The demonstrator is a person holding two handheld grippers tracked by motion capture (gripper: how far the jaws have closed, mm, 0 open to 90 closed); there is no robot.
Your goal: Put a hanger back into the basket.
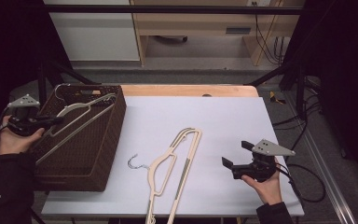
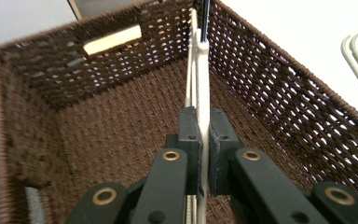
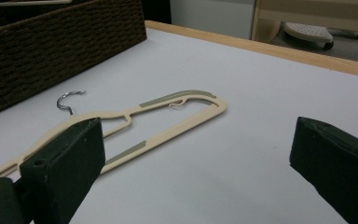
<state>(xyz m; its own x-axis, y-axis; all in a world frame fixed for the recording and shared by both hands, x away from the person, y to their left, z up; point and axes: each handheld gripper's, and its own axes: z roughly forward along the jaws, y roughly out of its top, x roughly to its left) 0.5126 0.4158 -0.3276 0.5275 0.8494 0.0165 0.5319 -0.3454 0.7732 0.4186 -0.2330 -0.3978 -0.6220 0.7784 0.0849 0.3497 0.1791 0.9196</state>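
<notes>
Cream plastic marks both hangers here, and the work in hand is stowing them in the dark woven basket that sits at the left end of the white bench. The left gripper is clamped on the first hanger, which slants over the open basket with its wire hook up near the far rim; in the left gripper view the jaws press flat on either side of the thin cream bar, which runs edge-on away from the camera above the woven floor of the basket. I judge this to be the lowering step: the hanger is over the basket but not yet lying in it, so the next move calls for easing it down until it rests on the bottom or against a wall, then letting the jaws part without dragging it back out. The second hanger lies flat on the bench, just beside the basket's right wall, hook pointing left. The right gripper hovers near it with its jaws spread wide and nothing between them; its own view looks across the second hanger lying ahead on the white surface. Picking that one up would mean closing on a thin bar lying flat, which I expect needs a low, careful approach.
</notes>
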